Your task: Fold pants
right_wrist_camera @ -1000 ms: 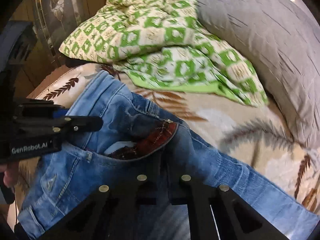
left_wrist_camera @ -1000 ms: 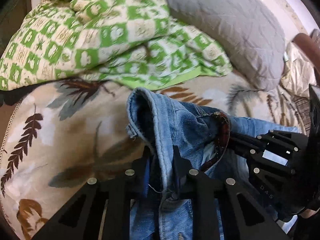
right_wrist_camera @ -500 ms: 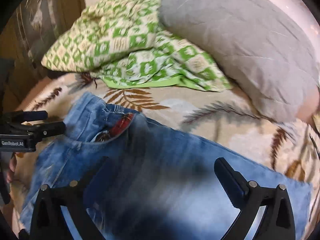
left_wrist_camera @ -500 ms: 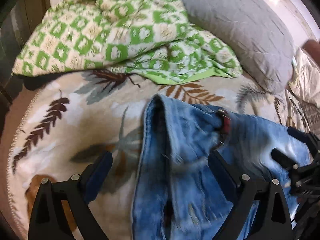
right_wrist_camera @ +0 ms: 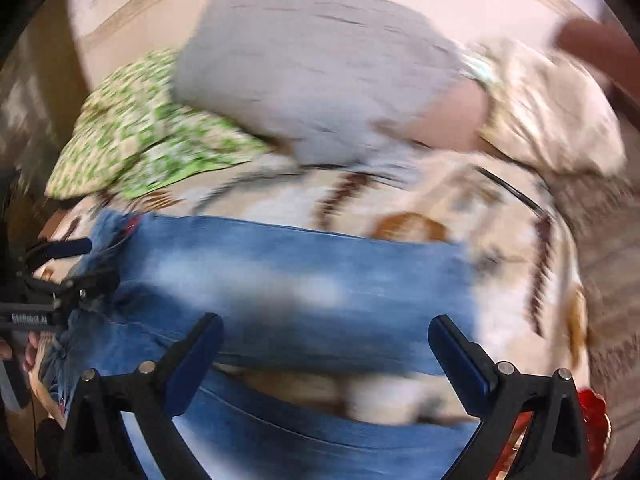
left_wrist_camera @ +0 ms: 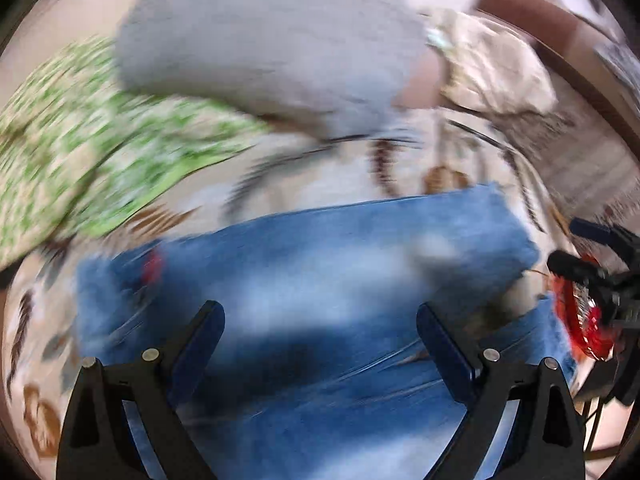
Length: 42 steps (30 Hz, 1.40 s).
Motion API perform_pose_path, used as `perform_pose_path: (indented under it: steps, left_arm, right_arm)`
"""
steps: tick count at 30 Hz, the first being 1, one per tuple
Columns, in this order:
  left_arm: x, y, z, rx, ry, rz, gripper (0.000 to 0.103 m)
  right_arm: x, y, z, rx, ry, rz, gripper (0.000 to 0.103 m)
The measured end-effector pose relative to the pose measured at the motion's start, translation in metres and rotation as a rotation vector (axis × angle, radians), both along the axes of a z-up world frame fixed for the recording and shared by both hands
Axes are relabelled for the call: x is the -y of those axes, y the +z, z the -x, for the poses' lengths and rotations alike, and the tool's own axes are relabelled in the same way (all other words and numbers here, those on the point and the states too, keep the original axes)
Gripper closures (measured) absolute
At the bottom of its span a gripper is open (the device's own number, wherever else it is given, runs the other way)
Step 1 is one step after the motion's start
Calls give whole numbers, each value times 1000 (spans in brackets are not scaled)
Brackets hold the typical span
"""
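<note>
- Both grippers, closed on the waistband of the jeans a second ago, are now seen let go and carried away from that end, toward the leg end; both views are being smeared by motion blur.
- Left gripper (left_wrist_camera: 320, 344) is being held with its fingers spread wide, nothing pinched between them; only blue denim is being seen past the gap.
- Right gripper (right_wrist_camera: 326, 352) is likewise being held wide open and empty above the cloth.
- Jeans (left_wrist_camera: 312, 280) are lying flat across a bedspread (left_wrist_camera: 340, 168) printed with brown leaves, legs stretched toward the right of the left view, waistband at the left of it.
- One leg end is being shown near a red object (right_wrist_camera: 592, 408) at the lower right of the right view; what that object is cannot be told through the blur.
- Behind the jeans, a grey pillow (right_wrist_camera: 312, 68) and a green checked blanket (right_wrist_camera: 132, 140) are resting, well apart from the denim.
- A beige cushion (right_wrist_camera: 552, 120) is lying at the right of the pillow.
- Judged from the layout, the lengthwise fold appears made and the released waistband is being left in place; the step in hand seems to be the reach for the hems.
- Next, each open gripper is likely being needed at a corner of the leg ends, closed on both layers together, so the hems can be lifted and brought over toward the waistband without the layers slipping apart.
</note>
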<state>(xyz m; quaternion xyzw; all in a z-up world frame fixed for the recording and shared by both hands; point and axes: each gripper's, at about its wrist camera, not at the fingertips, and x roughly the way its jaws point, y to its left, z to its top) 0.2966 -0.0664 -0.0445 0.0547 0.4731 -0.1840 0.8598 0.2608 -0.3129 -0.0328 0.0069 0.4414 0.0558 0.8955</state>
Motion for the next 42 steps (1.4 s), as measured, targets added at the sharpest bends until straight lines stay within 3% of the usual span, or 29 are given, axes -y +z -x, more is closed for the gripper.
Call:
perform_pose_path:
  steps: [3,7,13,19,20,22,23,24,25,28,34,38,42]
  left_arm:
    - [41,-1,-11,40,-93,-32,6]
    - [74,-14,-37,72,-182,-102,6]
    - [100,-46,-88,9,-227,-142,6]
    - [117,-76,-124,-31,-246,-174,6]
    - [120,-82,-128,-40,-250,-180,6]
    - [123,-89,-133,-65,-266,-185,7]
    - [123,-92,-134,-88,-292,-167,42]
    - [124,-96,-134,-125,-322,-151,96]
    - [126,-101,-134,-165,-343,-164,98]
    - [128,-96,-125,-139,-359,-183,98]
    - [114,-43,-86,-43,-340,-137,98]
    - [94,-1,-26,34,-345,-103,98]
    - [84,20,34,85,-350,-89,98]
  right_arm:
    - [55,-2,-8,-29,-60,-51,0]
    - [97,-11,-36,-63,-94,-82,0]
    - [112,-46,-98,-148,-105,-104,10]
    - [113,-88,-147,-237,-103,-105,12]
    - [112,-95,-153,-254,-100,-105,14]
    - [110,-104,-160,-275,-88,-109,36]
    - [108,-107,-163,-279,-76,-110,45]
    - [106,-109,-164,-271,-63,-95,71]
    - [103,-108,-164,-246,-45,-73,81]
    - [98,-103,-157,-209,-7,-98,91]
    - [94,-59,-118,-123,23,-98,91]
    - [81,-18,-64,-26,63,-57,91]
    - [65,3,-6,40,104,-12,91]
